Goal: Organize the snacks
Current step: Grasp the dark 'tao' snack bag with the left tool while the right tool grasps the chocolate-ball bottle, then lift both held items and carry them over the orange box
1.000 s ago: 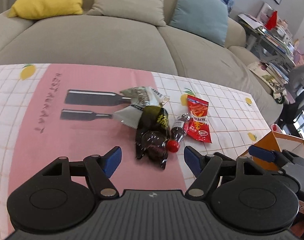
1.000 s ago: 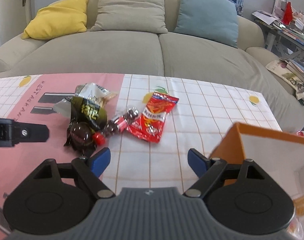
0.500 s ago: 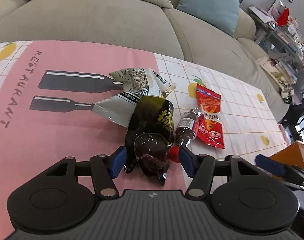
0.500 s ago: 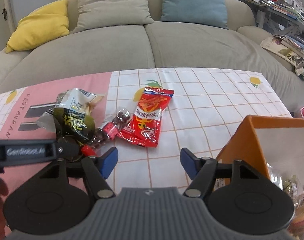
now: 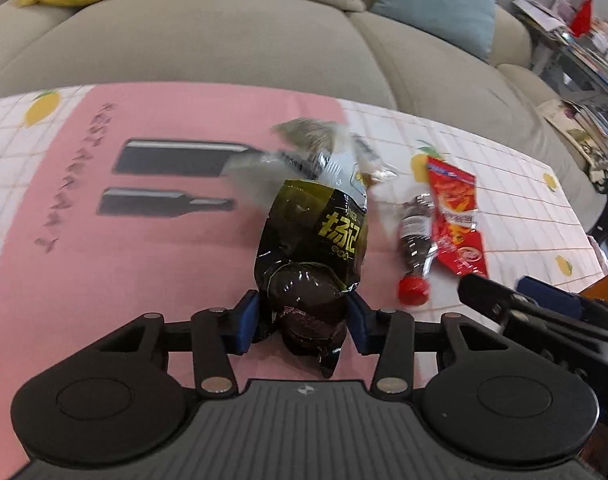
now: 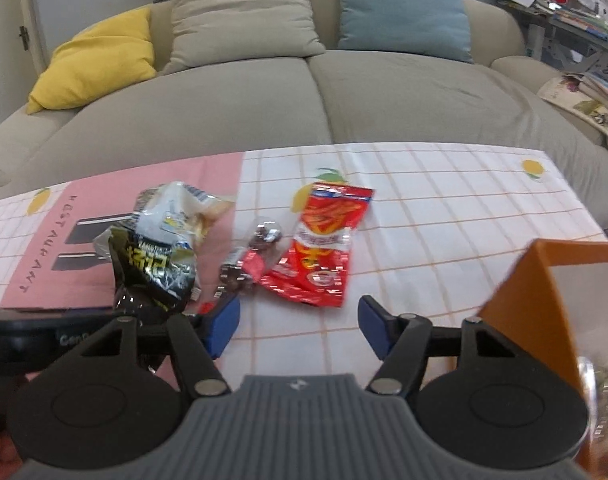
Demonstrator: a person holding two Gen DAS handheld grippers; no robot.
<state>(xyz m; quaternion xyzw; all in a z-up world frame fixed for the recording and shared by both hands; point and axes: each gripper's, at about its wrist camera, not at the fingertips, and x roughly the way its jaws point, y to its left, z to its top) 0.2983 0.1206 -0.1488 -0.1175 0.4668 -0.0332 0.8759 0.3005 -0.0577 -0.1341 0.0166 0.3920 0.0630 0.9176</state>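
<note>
three snack bags (image 5: 315,236) | one bottle (image 5: 413,240) | one orange box (image 6: 543,304)

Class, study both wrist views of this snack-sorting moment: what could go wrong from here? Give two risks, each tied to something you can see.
1. The left gripper is closing on the black snack bag at its lower end; the glossy bag may slip or its contents get crushed.
2. The white snack bag lies partly under the black one and the small cola bottle close beside it; lifting may drag or roll them.
</note>
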